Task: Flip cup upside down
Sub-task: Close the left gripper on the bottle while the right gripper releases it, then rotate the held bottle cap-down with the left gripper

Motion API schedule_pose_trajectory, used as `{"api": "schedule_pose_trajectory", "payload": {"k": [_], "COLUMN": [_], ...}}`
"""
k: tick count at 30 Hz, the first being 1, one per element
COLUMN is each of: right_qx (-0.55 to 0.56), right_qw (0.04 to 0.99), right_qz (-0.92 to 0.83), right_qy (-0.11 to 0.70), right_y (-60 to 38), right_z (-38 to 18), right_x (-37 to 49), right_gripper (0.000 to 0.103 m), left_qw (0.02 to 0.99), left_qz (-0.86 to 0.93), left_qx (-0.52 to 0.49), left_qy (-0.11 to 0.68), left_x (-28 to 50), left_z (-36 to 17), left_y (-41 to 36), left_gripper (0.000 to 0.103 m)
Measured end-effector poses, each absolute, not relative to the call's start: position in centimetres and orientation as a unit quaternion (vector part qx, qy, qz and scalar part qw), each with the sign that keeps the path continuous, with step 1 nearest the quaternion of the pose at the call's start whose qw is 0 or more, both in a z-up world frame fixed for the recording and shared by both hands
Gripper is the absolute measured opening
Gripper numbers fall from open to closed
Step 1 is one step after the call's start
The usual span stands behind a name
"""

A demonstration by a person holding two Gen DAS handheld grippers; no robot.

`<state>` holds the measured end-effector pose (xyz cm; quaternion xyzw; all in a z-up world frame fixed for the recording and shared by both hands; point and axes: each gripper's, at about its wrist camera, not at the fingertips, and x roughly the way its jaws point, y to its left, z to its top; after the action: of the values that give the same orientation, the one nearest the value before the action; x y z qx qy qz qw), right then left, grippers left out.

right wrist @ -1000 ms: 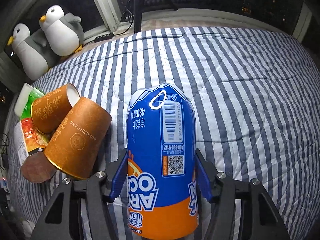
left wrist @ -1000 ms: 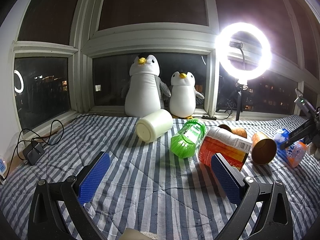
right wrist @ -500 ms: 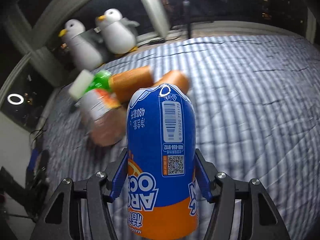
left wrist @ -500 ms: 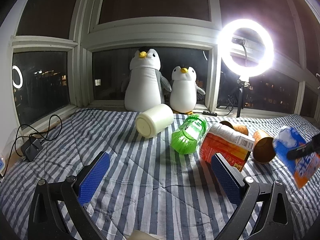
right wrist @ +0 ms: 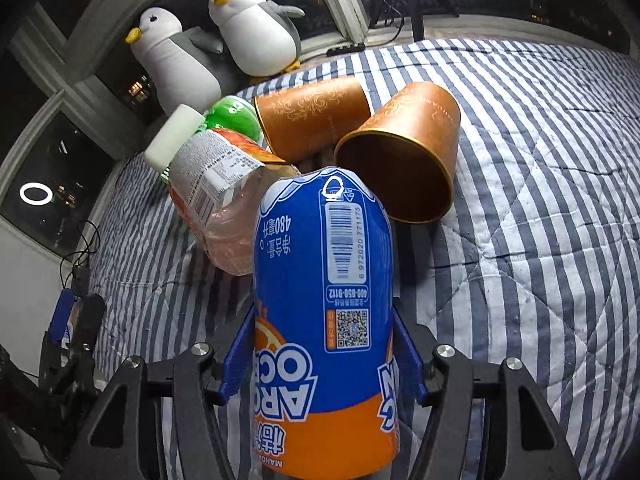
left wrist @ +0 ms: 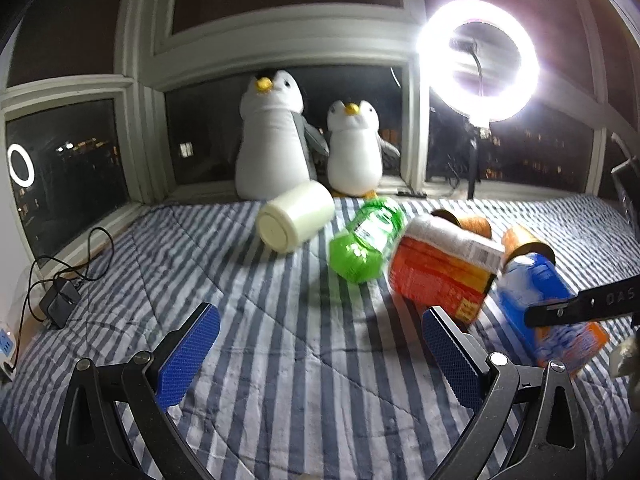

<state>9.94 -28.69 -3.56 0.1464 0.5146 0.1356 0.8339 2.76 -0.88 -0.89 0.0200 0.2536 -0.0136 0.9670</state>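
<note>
Bare striped blanket (left wrist: pixel 280 360) before left tongs (left wrist: pixel 320 344), toppled bottles (left wrist: pixel 436 272) crowding right, cups (right wrist: pixel 404 160) behind.

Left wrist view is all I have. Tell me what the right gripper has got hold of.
Observer: The right gripper is shut on a blue-and-orange labelled plastic bottle, blue pads pressed on both of its sides.
Operator: Report the copper-coloured paper cups; I see only their rims.
Observer: Two copper-coloured paper cups lie on their sides on the striped quilt. The nearer cup turns its open mouth toward the right wrist camera.
Operator: Describe the other one.
Observer: The farther cup shows gold scroll patterning along its side, next to the green plastic bottle.
</note>
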Motion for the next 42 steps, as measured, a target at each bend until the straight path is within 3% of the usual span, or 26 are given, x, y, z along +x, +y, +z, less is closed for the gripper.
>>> {"api": "schedule_pose_trajectory", "payload": {"k": [5,12,23,35,40,42], "right_qx": [0.136,0.09,0.032,0.071,0.074,0.074], "right_qw": [0.858,0.921,0.944,0.945,0.945,0.945], "right_qz": [0.15,0.111,0.027,0.028,0.027,0.028], "right_qy": [0.472,0.363,0.326,0.319,0.317,0.318], "right_y": [-29.8,-32.8,-36.5,-37.9,-37.9,-37.8], "right_z": [-1.8,-0.2,-2.4,-2.9,-2.9,-2.9], "right_x": [7.9,1.6,-2.1,-2.3,-2.3,-2.3], "right_gripper": [0.065,0.065,0.065,0.065,0.065,0.065], "left_qw": [0.956,0.934,0.861,0.807,0.805,0.803], "left_qz": [-0.035,-0.081,-0.108,-0.097,-0.096,-0.093], "left_qx": [0.035,0.022,-0.015,-0.056,-0.048,-0.05], "left_qy": [0.29,0.347,0.497,0.58,0.583,0.586], "left_x": [2.8,3.6,9.1,13.4,14.1,14.4], "left_z": [0.5,3.3,2.5,-1.1,-2.1,-2.3], "left_y": [-2.5,-6.4,-14.0,-17.6,-18.6,-18.6], "left_gripper": [0.102,0.102,0.101,0.076,0.075,0.067]}}
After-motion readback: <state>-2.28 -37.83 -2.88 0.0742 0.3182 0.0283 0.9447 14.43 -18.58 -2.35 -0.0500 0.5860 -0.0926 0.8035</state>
